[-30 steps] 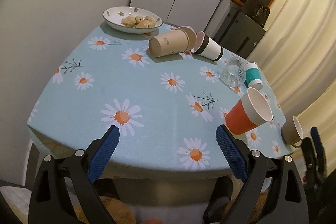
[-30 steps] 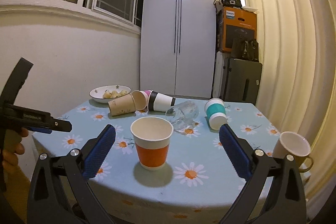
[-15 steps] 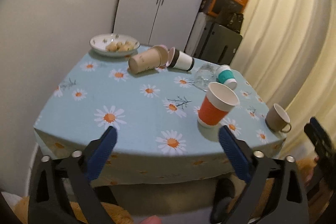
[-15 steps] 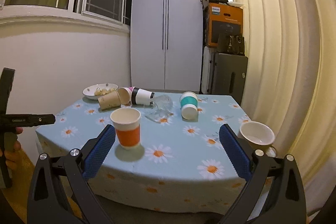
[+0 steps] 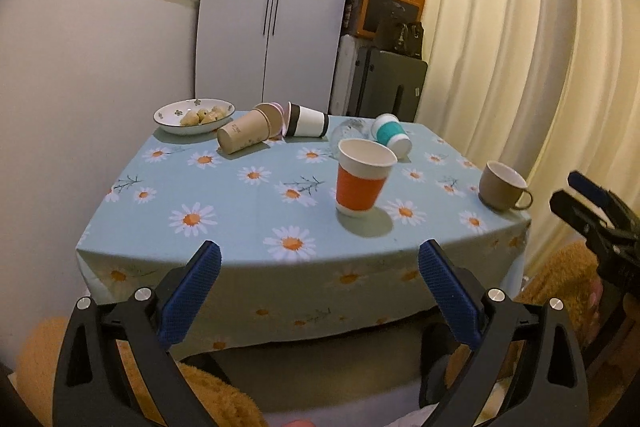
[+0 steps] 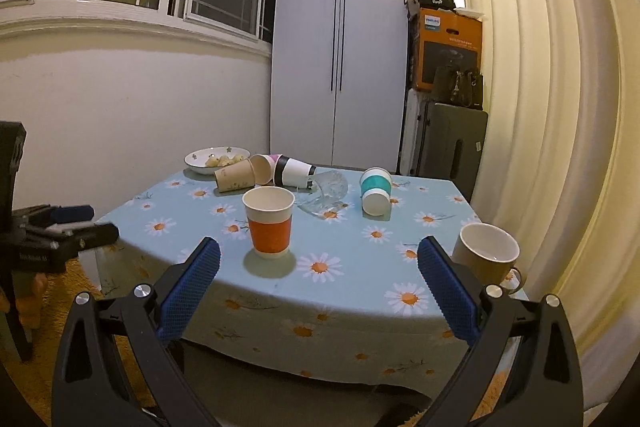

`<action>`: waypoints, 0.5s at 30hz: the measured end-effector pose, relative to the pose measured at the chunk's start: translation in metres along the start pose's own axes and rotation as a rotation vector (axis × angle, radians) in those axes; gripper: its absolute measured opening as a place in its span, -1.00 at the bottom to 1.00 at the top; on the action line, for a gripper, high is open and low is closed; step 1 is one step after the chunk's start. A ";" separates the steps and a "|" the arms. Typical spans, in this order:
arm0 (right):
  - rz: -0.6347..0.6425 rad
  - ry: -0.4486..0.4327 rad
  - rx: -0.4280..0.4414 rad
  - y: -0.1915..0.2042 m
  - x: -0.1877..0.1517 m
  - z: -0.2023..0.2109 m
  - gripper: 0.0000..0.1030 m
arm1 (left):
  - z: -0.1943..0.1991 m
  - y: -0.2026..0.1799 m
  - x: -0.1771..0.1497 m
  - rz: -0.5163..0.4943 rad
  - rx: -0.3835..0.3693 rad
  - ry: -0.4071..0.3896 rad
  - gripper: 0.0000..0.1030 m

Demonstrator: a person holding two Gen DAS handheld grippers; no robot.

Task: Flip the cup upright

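Observation:
An orange paper cup (image 5: 363,178) (image 6: 269,221) stands upright near the front of the table (image 5: 224,203) (image 6: 360,259). Lying on their sides at the back are a brown paper cup (image 5: 244,136) (image 6: 234,175), a black-and-white cup (image 5: 306,120) (image 6: 294,169), a clear glass (image 5: 349,130) (image 6: 327,189) and a teal-banded cup (image 5: 391,134) (image 6: 375,191). A tan mug (image 5: 502,186) (image 6: 486,254) stands upright at the right edge. My left gripper (image 5: 320,291) and right gripper (image 6: 318,285) are open, empty, held off the table's front edge.
A bowl of food (image 5: 194,115) (image 6: 216,159) sits at the back left. A white cabinet (image 6: 340,43), a dark case (image 6: 452,139) and curtains (image 6: 540,67) stand behind and right of the table. The wall is at the left.
Both grippers have pulled back and away from the table, so it looks smaller and further. The cups have not moved. Both grippers stay open.

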State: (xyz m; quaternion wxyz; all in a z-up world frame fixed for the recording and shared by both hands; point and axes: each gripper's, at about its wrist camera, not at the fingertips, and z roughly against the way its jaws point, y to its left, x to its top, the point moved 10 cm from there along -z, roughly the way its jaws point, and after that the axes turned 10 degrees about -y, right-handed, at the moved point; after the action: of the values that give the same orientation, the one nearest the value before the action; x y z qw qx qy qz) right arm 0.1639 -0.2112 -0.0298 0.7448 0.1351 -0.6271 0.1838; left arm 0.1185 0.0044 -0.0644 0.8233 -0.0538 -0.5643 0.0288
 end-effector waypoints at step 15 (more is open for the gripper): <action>-0.002 0.018 0.001 0.005 -0.006 0.008 0.90 | 0.021 -0.019 -0.011 -0.005 -0.014 -0.022 0.87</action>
State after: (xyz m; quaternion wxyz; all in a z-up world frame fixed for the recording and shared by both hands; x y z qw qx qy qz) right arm 0.1532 -0.2107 -0.0345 0.7505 0.1342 -0.6202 0.1845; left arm 0.0948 -0.0142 -0.0650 0.8167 -0.0579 -0.5737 0.0236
